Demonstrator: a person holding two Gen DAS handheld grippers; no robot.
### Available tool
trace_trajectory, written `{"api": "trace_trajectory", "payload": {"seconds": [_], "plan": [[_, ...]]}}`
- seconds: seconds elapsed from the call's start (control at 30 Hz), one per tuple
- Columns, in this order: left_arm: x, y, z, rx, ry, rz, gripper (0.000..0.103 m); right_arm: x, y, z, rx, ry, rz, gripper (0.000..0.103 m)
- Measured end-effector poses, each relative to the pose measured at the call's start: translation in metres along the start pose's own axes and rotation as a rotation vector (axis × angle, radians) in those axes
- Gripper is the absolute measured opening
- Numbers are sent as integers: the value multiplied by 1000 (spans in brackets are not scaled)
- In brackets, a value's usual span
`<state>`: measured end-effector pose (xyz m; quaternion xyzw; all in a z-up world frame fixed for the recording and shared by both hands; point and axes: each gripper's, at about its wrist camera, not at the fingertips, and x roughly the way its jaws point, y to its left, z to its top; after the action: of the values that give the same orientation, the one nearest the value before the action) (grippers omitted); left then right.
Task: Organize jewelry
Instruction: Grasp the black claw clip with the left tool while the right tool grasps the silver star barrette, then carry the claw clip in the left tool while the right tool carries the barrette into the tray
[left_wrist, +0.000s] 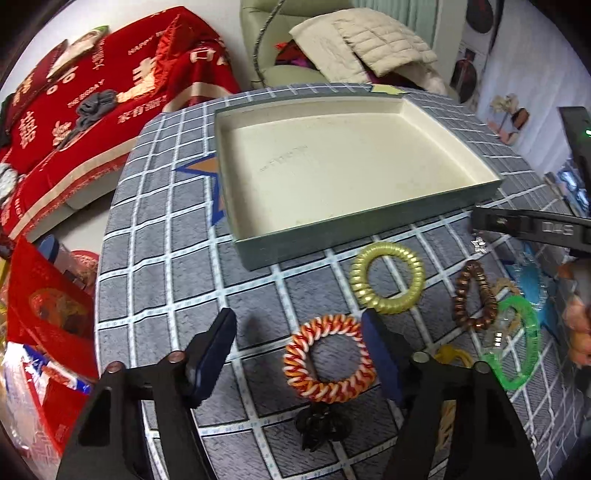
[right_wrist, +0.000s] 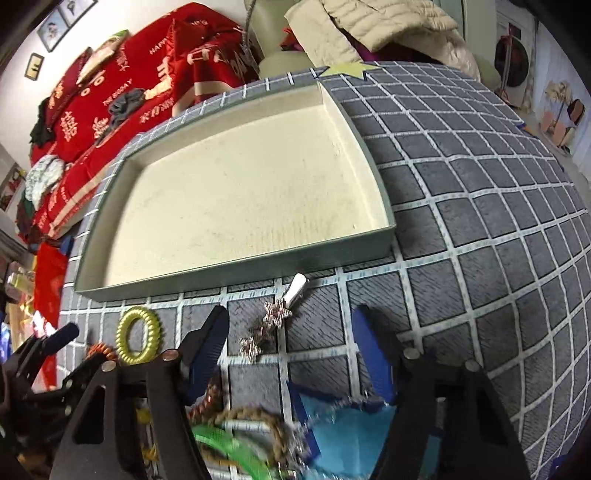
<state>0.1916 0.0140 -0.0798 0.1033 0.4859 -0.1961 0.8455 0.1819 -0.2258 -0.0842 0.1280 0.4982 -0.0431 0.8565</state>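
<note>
A shallow tray (left_wrist: 369, 236) with a cream inside and grey-green walls sits on a grey checked cloth (left_wrist: 166, 258), filling the upper middle of both views. It holds nothing. In the left wrist view its long axis runs from the lower left up toward the right.

The jewelry lies on the cloth below the tray's near wall. In the left wrist view a gold coil ring (left_wrist: 386, 277) lies flat just below the tray, right of centre. Lower down, a red, orange and white braided ring (left_wrist: 328, 360) lies flat at centre bottom, with a small black piece (left_wrist: 321, 424) just beneath it. To the right a copper beaded bracelet (left_wrist: 474, 297) stretches in an oval, its long axis near vertical, and a green ring (left_wrist: 517, 343) overlaps its lower end.

The left gripper (left_wrist: 301, 360) has its jaws spread, with the braided ring between them; its right pad covers the ring's right edge, and no squeeze shows.

In the right wrist view a silver star clip (right_wrist: 280, 310) lies at centre, its long axis slanting from lower left to upper right, the plain silver end pointing at the tray. The right gripper (right_wrist: 290, 356) stands spread around it, pads clear of it.
</note>
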Motion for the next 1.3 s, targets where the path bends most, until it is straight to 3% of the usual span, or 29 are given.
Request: {"api": "trace_trajectory", "payload": {"seconds": [0.1,0.17,0.23,0.3,0.37,0.4,0.77,0.83,0.93,1.07,1.1,1.13,1.17,1.3], "plan": [[0,-2,1,13,4,-23,81,4,13,-2,-60,1,-57,66],[0,-2,0,6,7,-71,65,4,18,-3,-93,-1,-87,62],[-1,-5,0,11,4,-90,52,4,21,-4,-121,-5,-111,54],[-3,-8,-1,28,-6,-76,50,3,21,-4,-143,-9,-119,37],[-4,-10,-2,40,-20,-57,23,2,20,-4,-148,-12,-114,30],[-5,-9,-1,30,-19,-54,21,1,20,-5,-149,-14,-110,30],[-20,4,-1,-44,-41,-88,21,-19,13,-7,-119,-46,-19,30],[-24,5,0,-47,-46,-67,21,-23,12,-8,-116,-52,-5,30],[-29,7,-4,-33,-64,32,21,-30,11,-10,-109,-61,29,30],[-34,16,-11,-81,-68,21,21,-39,8,-13,-89,-72,73,30],[-35,17,-13,-79,-81,31,22,-41,8,-13,-90,-75,74,30],[-35,17,-13,-77,-87,41,52,-42,9,-14,-93,-77,74,30],[-34,17,-14,-78,-78,42,103,-43,10,-15,-98,-78,75,30],[-24,11,-12,-25,-98,76,103,-50,13,-17,-104,-90,91,30]]}}
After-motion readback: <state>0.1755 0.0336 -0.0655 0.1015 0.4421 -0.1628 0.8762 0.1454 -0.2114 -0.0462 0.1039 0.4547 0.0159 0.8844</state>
